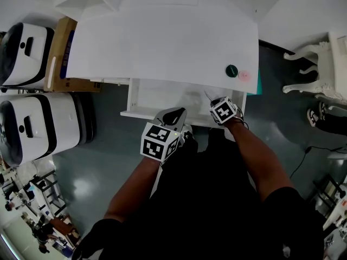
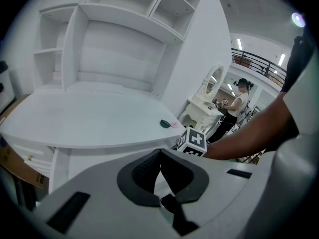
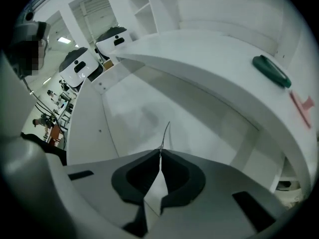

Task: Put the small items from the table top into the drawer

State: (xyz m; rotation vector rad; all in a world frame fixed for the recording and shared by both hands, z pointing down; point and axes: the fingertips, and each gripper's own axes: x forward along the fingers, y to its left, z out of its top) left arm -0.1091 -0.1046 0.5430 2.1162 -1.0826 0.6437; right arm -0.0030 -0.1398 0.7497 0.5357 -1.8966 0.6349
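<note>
Right tool [image 3: 160, 151] pinches thin wire [image 3: 165, 133] over open drawer [image 3: 127, 101]; left tool [image 2: 160, 152] pressed together.

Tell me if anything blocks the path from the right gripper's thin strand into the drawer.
Nothing visible does. The drawer stands open, and the right gripper holds the strand right over its floor.

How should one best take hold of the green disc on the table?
Probably from above, jaws over opposite edges of the green disc: it lies flat and low on the table. The pink item sits close on one side, so close across the other two edges.
</note>
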